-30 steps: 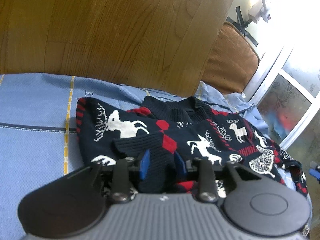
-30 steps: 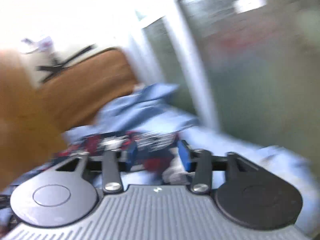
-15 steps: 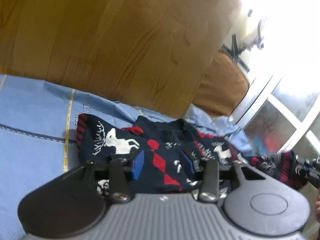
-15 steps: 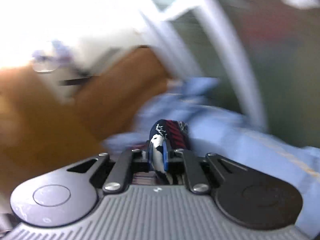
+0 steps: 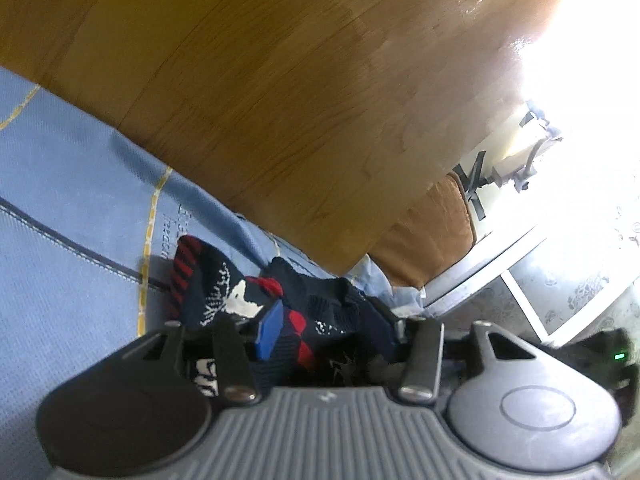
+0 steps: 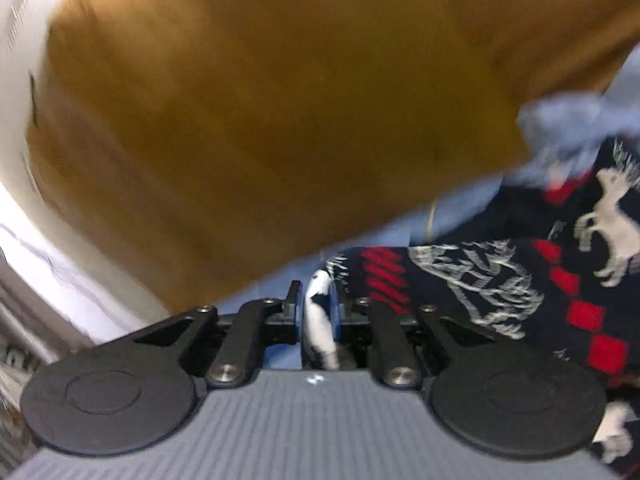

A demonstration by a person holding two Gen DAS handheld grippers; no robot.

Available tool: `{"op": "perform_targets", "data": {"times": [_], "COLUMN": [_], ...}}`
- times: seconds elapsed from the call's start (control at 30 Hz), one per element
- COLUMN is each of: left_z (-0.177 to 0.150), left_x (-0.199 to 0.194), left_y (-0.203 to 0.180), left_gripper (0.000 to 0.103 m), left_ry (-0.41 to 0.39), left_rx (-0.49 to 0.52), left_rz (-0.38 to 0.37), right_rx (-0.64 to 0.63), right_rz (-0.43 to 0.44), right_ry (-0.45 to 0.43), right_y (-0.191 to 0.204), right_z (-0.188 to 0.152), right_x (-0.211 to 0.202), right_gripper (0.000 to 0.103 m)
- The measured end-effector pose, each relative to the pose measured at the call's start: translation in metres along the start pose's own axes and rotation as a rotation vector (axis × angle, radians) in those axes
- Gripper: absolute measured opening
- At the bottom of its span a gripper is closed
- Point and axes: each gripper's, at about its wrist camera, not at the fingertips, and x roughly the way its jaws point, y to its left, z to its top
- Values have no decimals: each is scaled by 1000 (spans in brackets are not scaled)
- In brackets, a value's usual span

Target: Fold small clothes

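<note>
Sleeve-folding step: right gripper [image 6: 318, 316] pinches the reindeer sweater [image 6: 500, 276] (lower centre); left gripper [image 5: 326, 330], jaws just widening, releases; next, lay flat.

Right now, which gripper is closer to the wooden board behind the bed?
Hard to tell. The right gripper pinches a sweater fold just short of the wooden board. The left gripper stands open around sweater cloth, with more sweater and blue sheet ahead.

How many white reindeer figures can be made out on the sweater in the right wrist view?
1 clear one: a white reindeer at the right edge of the sweater. The white patch pinched between the right gripper's fingers could be another; folds and blur may hide more.
</note>
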Motion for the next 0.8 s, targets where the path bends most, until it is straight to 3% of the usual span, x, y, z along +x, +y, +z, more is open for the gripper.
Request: {"op": "perform_targets", "data": {"times": [0.07,0.2,0.27,0.3,0.37,0.43,0.47,0.53,0.6,0.63,0.67,0.7,0.8], "left_z": [-2,-8,-14,-17,-23,-29,-31,-36,-41,-43,-44,-42,-34], "left_x": [3,12,17,19,21,23,24,27,36,40,40,37,29], "left_y": [-1,-8,-15,-19,-26,-34,-37,-43,-47,-48,-49,-49,-45], "left_gripper": [49,60,64,72,85,86,84,64,16,16,15,15,15], "left_ry": [14,43,61,70,83,90,92,105,137,150,145,133,80], "left_rx": [11,49,87,107,150,195,210,250,286,298,308,314,293], "left_rz": [5,27,39,44,57,65,68,90,144,175,192,198,222], "right_rx": [8,-56,-133,-170,-200,-193,-182,-143,-90,-74,-74,-76,-132], "right_rz": [5,-33,-136,-209,-331,-398,-419,-439,-435,-430,-429,-437,-413], "right_ry": [64,-127,-235,-270,-295,-265,-235,-174,-130,-113,-97,-90,-206], "right_y": [-11,-30,-40,-46,-63,-87,-102,-127,-140,-137,-139,-132,-120], "right_z": [-5,7,18,24,34,42,44,45,42,42,43,41,45], "right_x": [8,-56,-90,-103,-113,-112,-110,-103,-91,-80,-74,-72,-75], "right_gripper": [21,36,42,48,56,65,67,68,65,35,13,15,15]}}
